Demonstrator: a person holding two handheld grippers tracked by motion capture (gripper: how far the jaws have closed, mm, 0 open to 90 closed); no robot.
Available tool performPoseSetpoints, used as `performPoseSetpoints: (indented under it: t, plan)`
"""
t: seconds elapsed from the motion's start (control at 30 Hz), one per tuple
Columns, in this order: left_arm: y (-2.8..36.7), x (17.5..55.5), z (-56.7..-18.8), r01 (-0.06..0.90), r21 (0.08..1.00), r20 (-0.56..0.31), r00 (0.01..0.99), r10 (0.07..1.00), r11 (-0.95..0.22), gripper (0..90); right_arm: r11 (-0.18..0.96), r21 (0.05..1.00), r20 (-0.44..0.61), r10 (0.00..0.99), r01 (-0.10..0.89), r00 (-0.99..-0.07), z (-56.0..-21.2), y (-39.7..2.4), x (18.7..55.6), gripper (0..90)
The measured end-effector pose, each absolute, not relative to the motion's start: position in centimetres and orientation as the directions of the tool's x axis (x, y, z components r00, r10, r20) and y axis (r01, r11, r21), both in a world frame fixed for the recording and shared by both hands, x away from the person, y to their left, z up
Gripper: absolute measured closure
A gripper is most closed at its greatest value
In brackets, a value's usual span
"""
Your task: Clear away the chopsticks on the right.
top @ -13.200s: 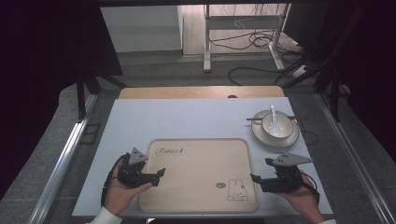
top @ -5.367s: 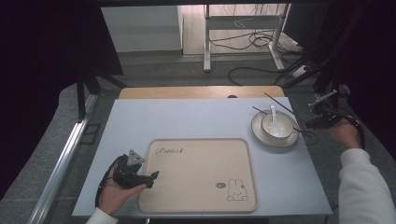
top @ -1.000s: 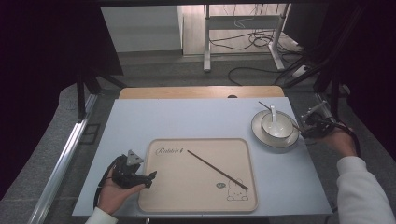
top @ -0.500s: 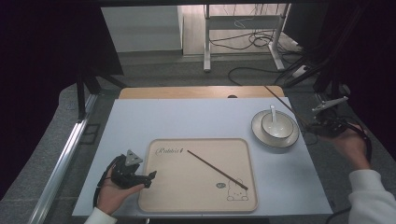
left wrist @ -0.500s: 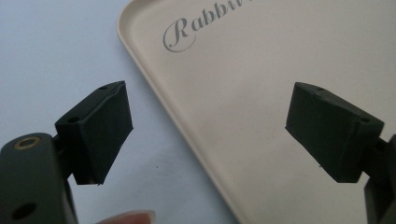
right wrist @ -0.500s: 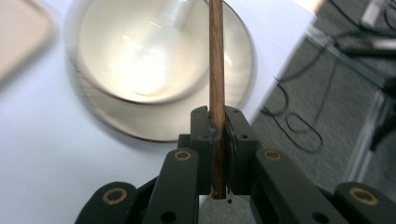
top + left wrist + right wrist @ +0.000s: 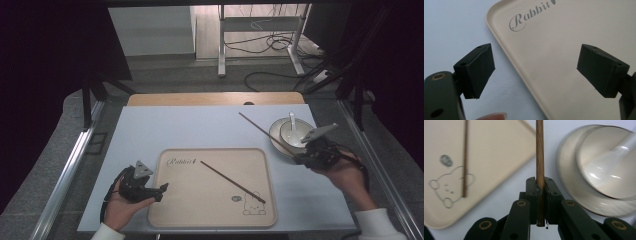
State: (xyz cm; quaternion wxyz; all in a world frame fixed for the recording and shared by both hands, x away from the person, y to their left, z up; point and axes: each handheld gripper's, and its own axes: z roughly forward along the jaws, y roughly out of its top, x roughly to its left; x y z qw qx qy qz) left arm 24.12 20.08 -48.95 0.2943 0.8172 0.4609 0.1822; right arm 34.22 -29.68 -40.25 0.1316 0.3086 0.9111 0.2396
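A beige tray (image 7: 180, 210) printed with "Rabbit" and a bunny lies at the table's front middle. One dark wooden chopstick (image 7: 232, 181) rests diagonally on it. My right gripper (image 7: 306, 159) is shut on a second chopstick (image 7: 257, 131), which slants up and left over the table; in the right gripper view that second chopstick (image 7: 539, 150) runs straight up from the closed jaws. Right beside it stands a white plate (image 7: 278, 141) holding a bowl with a spoon (image 7: 292, 124). My left gripper (image 7: 159, 191) rests open at the tray's left edge (image 7: 506, 60), nothing between its pads (image 7: 477, 70).
The pale blue table top (image 7: 165, 125) stretches behind the tray. A wooden board (image 7: 215, 98) lies along the far edge. Metal rails (image 7: 75, 165) flank both sides, with cables on the floor (image 7: 265, 47) beyond.
My right gripper, holding the second chopstick, has come down and leftward from beyond the plate to its front edge. The left gripper and the chopstick on the tray stayed put.
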Motion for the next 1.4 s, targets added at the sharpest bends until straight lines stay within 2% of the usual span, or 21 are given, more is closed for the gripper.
performPoseSetpoints:
  t: [0.13, 0.3, 0.5, 0.8, 0.87, 0.9, 0.97, 1.03, 1.1, 1.13, 1.27, 1.4]
  plan:
    - [20.1, 24.1, -48.9, 0.646, 0.65, 0.025, 0.508, 0.861, -0.4, 14.4, 0.727, 0.493, -0.077, 0.584, 0.478, -0.808, -41.4, -26.6, 32.6, 82.6]
    - [20.0, 24.2, -49.1, 0.649, 0.646, 0.023, 0.51, 0.86, -0.402, 14.4, 0.777, 0.41, -0.042, 0.54, 0.478, -0.841, -44.1, -23.2, 31.6, 82.5]
    - [20.0, 24.1, -49.1, 0.647, 0.646, 0.025, 0.512, 0.858, -0.405, 14.4, 0.799, 0.339, -0.02, 0.533, 0.496, -0.846, -46.6, -21.4, 31.8, 82.5]
    - [19.9, 24.1, -49.1, 0.647, 0.642, 0.028, 0.516, 0.856, -0.411, 14.4, 0.825, 0.278, 0.002, 0.512, 0.492, -0.859, -48.3, -20.1, 31.5, 81.3]
    - [19.9, 24.1, -49.1, 0.647, 0.639, 0.03, 0.518, 0.855, -0.415, 14.4, 0.827, 0.278, 0.009, 0.507, 0.489, -0.862, -48.3, -20.0, 31.4, 79.4]
    - [19.9, 24.1, -49.1, 0.647, 0.639, 0.03, 0.518, 0.855, -0.415, 14.4, 0.826, 0.282, 0.026, 0.502, 0.488, -0.865, -48.2, -20.0, 31.4, 72.2]
    - [19.9, 24.1, -49.1, 0.647, 0.64, 0.032, 0.517, 0.855, -0.415, 14.4, 0.827, 0.288, 0.029, 0.497, 0.483, -0.867, -48.1, -20.1, 31.4, 68.7]
    - [19.9, 24.1, -49.1, 0.646, 0.641, 0.034, 0.516, 0.856, -0.415, 14.4, 0.808, 0.354, 0.019, 0.497, 0.471, -0.868, -47.0, -20.1, 31.4, 57.6]
    - [19.9, 24.1, -49.1, 0.646, 0.641, 0.034, 0.516, 0.856, -0.415, 14.4, 0.794, 0.38, 0.022, 0.505, 0.474, -0.863, -46.5, -20.0, 31.4, 54.4]
    - [19.9, 24.1, -49.0, 0.645, 0.642, 0.035, 0.516, 0.856, -0.415, 14.4, 0.775, 0.43, 0.025, 0.502, 0.463, -0.864, -45.6, -19.6, 31.6, 49.2]
    - [19.9, 24.1, -49.0, 0.643, 0.641, 0.038, 0.518, 0.854, -0.418, 14.4, 0.758, 0.492, 0.018, 0.482, 0.427, -0.876, -44.3, -17.9, 32.0, 43.2]
    - [20.0, 24.0, -49.0, 0.643, 0.644, 0.036, 0.516, 0.856, -0.415, 14.4, 0.756, 0.513, 0.036, 0.454, 0.406, -0.89, -44.1, -16.2, 32.5, 43.9]
